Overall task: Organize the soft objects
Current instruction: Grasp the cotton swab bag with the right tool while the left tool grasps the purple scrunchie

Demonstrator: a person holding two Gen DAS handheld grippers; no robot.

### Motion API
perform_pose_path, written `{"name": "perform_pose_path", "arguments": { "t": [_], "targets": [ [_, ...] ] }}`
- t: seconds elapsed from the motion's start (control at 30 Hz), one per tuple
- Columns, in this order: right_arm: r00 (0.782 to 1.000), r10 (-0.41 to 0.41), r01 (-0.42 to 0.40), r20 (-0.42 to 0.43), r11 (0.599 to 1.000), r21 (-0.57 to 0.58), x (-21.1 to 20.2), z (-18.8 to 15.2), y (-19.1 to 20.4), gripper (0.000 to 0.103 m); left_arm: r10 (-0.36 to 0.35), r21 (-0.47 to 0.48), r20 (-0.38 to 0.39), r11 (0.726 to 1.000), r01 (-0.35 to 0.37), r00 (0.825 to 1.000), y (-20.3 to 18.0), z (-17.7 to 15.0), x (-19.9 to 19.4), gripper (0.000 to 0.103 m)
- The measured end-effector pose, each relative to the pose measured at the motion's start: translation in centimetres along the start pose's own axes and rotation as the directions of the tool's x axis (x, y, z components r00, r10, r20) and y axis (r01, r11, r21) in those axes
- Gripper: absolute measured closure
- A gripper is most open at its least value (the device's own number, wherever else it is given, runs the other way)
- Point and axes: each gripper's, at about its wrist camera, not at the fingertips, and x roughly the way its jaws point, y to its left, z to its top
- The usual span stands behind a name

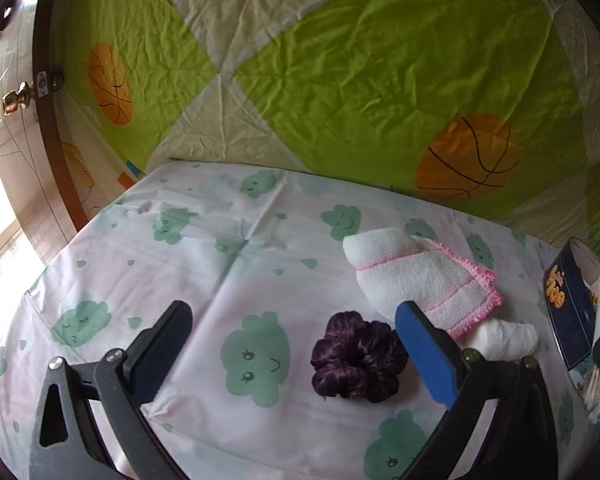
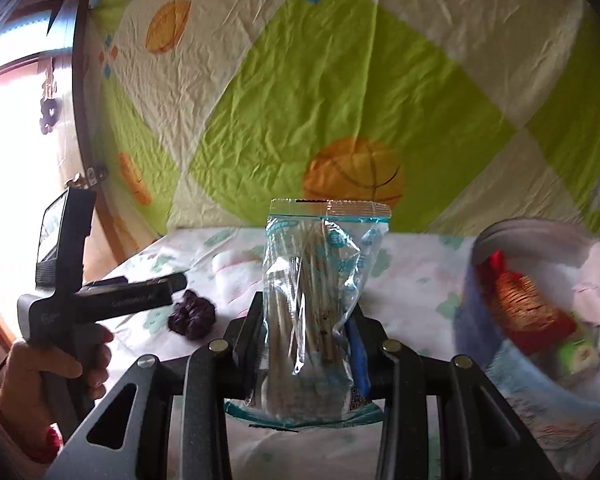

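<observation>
Right gripper [image 2: 306, 344]: nearest the lens, jaws closed narrow on a clear plastic bag [image 2: 320, 304] of thin pale sticks, held upright; what the sticks are cannot be made out.
Hidden: bag's lower end sits behind the fingers; the print on it is unreadable.
Left gripper [image 1: 296, 332]: jaws wide apart, holding nothing, above the cloud-print sheet [image 1: 204, 248].
Scrunchie [image 1: 358, 360]: dark purple, lying on the sheet between the left fingers but untouched.
Cloth [image 1: 420, 276]: white with pink edging, folded, just behind the scrunchie; one corner is covered by the blue pad.
Round tin [image 2: 500, 240]: blurred, cut off at the right; a red and gold item inside, other contents unclear.
Left hand [image 2: 52, 376]: grips the other tool's handle.
</observation>
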Motion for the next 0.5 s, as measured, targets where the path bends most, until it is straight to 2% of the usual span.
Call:
{"name": "perform_pose_path", "arguments": {
  "t": [0.07,0.17,0.27,0.33,0.5],
  "targets": [
    [0.996,-0.068,0.068,0.056,0.998,-0.003,-0.7,0.2,-1.1,0.064,0.012,0.031,-0.020,0.999,-0.011,1.000,-0.8,-0.3,0.5,0.001],
    [0.992,-0.106,0.102,0.068,0.993,0.051,-0.5,0.5,-2.5,0.064,0.032,0.081,-0.055,0.996,-0.027,0.998,-1.7,-0.8,1.4,0.008],
    [0.994,-0.101,0.097,0.048,0.992,0.079,-0.2,0.3,-2.9,0.064,0.020,0.094,-0.074,0.996,-0.013,0.997,-1.9,-0.9,1.7,0.012],
    [0.995,-0.092,0.088,0.035,0.993,0.081,0.1,0.2,-2.6,0.064,0.018,0.084,-0.092,0.996,-0.011,0.996,-1.8,-0.9,2.0,0.023],
    [0.997,-0.073,0.071,0.033,0.996,0.059,0.2,-0.2,-1.6,0.064,-0.020,0.102,-0.142,0.994,0.034,0.990,-2.3,-1.2,2.9,0.026]
  ]
}}
